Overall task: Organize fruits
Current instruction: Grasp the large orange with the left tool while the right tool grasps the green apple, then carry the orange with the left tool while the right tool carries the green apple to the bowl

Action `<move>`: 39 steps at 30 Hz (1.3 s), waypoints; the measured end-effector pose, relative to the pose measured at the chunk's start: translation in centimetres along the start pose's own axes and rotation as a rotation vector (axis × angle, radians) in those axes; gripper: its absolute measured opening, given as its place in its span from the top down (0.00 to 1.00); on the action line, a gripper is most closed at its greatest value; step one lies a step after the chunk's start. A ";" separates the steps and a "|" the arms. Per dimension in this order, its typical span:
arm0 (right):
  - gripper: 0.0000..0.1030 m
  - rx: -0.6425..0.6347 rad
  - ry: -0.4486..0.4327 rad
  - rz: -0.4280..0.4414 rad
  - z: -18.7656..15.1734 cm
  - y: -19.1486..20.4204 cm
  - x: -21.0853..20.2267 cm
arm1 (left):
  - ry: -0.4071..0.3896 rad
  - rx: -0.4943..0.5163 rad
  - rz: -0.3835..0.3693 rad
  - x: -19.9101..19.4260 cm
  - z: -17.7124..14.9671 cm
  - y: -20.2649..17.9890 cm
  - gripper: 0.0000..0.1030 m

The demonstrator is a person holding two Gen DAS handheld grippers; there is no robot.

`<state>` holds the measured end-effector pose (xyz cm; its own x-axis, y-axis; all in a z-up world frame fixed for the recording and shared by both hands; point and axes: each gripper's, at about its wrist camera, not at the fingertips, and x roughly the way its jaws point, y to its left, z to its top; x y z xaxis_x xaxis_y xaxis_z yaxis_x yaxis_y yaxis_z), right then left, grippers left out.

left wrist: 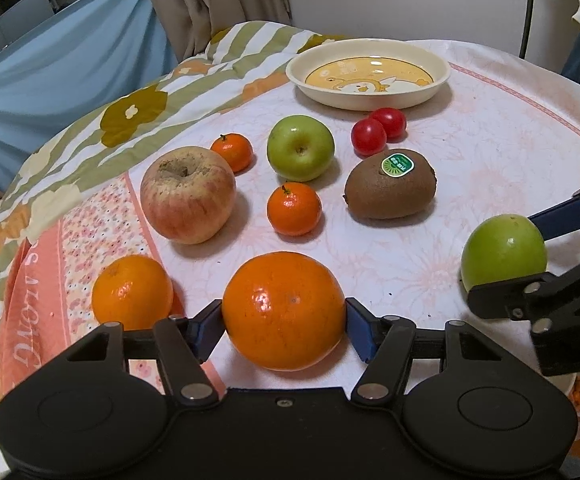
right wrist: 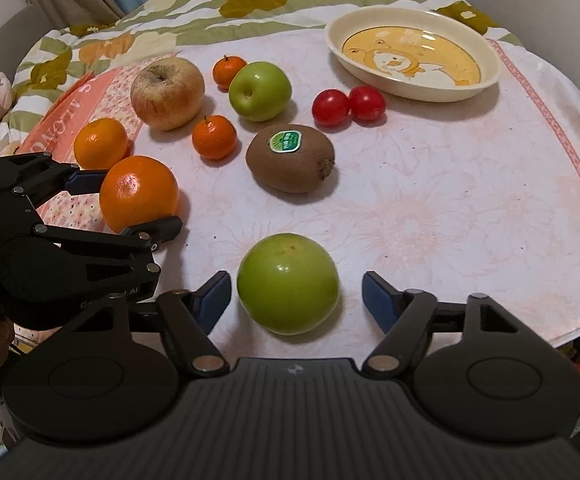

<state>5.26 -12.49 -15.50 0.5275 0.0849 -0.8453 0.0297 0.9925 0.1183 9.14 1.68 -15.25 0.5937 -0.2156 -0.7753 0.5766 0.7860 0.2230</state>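
My left gripper (left wrist: pixel 284 322) has its jaws closed against a large glossy orange (left wrist: pixel 284 310) on the counter (left wrist: pixel 470 152), a smaller orange (left wrist: pixel 132 292) just left of it. My right gripper (right wrist: pixel 294 296) stands open around a green apple (right wrist: pixel 288 283), apparently without contact. Beyond lie a russet apple (left wrist: pixel 188 194), a stickered kiwi (left wrist: pixel 390 184) and a cream plate (left wrist: pixel 368 74). A flowered cloth covers the counter; curtains hang behind, partly cropped.

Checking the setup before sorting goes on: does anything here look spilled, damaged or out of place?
Nothing is spilled or broken. The only oddities: the red apple has rough brownish skin around its stem, and the kiwi carries a green sticker. The plate is empty.
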 end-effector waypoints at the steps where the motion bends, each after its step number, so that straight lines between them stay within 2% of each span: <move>1: 0.17 -0.003 0.003 -0.001 0.0 0.1 0.1 | 0.000 -0.005 -0.002 -0.1 -0.1 0.1 0.34; 4: 0.21 -0.003 0.010 -0.004 0.2 0.2 0.5 | 0.003 -0.026 -0.009 -0.2 -0.2 0.3 0.35; 8: 0.30 -0.007 0.018 -0.009 0.4 0.4 0.9 | 0.007 -0.038 -0.010 -0.3 -0.3 0.3 0.35; 20: 0.31 -0.020 -0.037 -0.019 1.4 0.6 -0.8 | -0.013 -0.090 -0.007 -2.4 -0.1 1.5 0.35; 29: 0.31 -0.009 -0.144 -0.034 5.0 -1.0 -5.7 | -0.068 -0.122 0.013 -6.1 3.6 2.4 0.35; 39: 0.31 -0.028 -0.246 -0.015 11.0 -6.5 -8.9 | -0.143 -0.176 0.053 -8.0 10.4 1.3 0.35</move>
<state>9.74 -20.67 -3.00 0.7184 0.0492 -0.6939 0.0177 0.9959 0.0889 10.96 -1.53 -2.59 0.7013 -0.2413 -0.6708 0.4433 0.8845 0.1453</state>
